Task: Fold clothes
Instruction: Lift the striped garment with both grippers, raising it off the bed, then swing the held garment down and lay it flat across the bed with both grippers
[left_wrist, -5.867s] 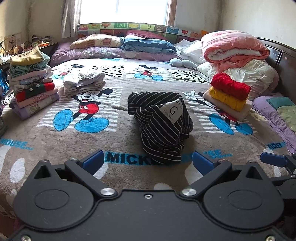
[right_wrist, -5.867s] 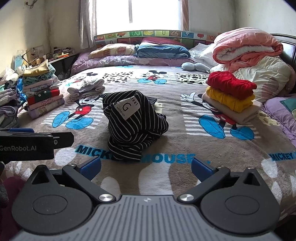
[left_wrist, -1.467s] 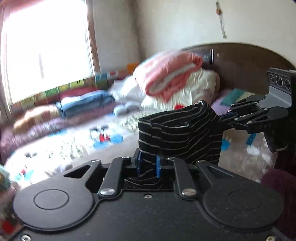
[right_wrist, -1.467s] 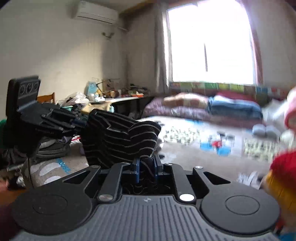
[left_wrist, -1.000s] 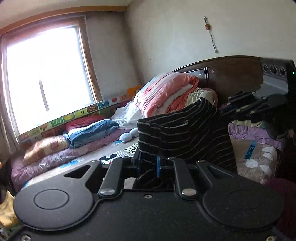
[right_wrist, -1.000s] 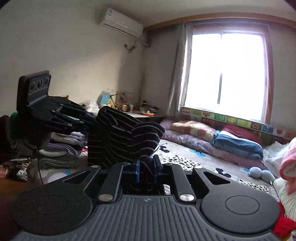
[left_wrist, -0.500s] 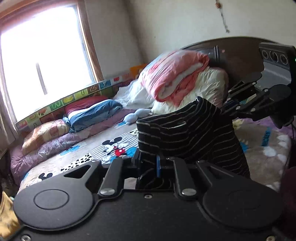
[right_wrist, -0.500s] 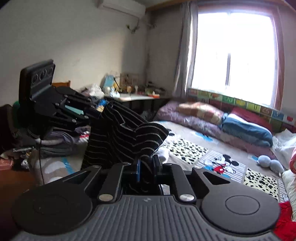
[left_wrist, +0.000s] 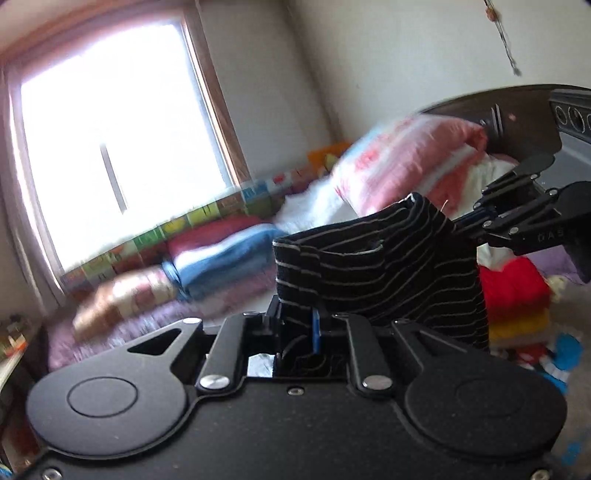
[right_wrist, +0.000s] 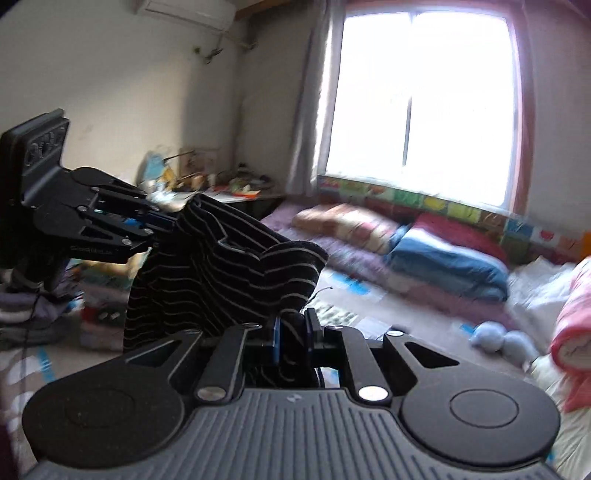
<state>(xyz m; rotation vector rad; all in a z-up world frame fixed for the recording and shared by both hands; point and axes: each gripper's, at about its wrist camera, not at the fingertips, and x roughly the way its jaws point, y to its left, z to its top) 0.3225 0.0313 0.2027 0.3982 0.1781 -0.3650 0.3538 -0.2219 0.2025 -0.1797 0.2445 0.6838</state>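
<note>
Both tools grip the striped garment (left_wrist: 380, 266): the left tool (left_wrist: 314, 328) and right tool (right_wrist: 291, 336) are clamped on its edge, holding it bunched mid-frame above the bed (right_wrist: 369, 306). It hangs unfolded; every fold remains.

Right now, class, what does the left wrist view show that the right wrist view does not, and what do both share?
Only the left wrist view shows the dark wooden headboard and the red and yellow folded stack. Only the right wrist view shows the white air conditioner and the cluttered desk. Both show the bright window and the black striped garment clamped in shut jaws.
</note>
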